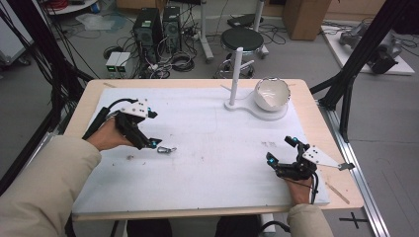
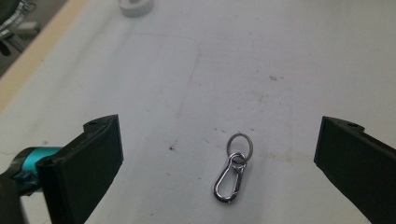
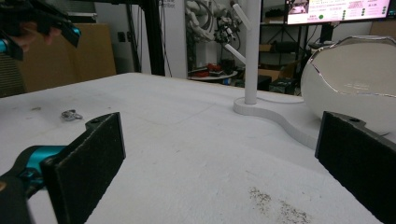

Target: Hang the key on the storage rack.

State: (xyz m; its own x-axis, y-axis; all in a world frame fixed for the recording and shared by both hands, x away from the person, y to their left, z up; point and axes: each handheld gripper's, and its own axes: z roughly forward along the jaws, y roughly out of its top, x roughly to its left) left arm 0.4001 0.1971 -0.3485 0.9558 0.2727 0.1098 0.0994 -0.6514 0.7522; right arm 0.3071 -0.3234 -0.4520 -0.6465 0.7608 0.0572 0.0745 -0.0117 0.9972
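**Left jaws wide over clip, nothing grasped**

Small silver metal carabiner clip with key ring (image 2: 232, 175) lies flat on the white foam mat (image 1: 207, 148), at the 9 o'clock side of the table. Left gripper (image 1: 153, 143) is released, jaws spread either side of it. Right gripper (image 1: 281, 155), at 4 o'clock, also released, holding nothing. Risk: thin, flat clip may skid or slip out if jaws close high.

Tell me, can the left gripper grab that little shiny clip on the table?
Probably yes. The left gripper hangs open right by the clip, which lies flat between its jaws with nothing in the way.
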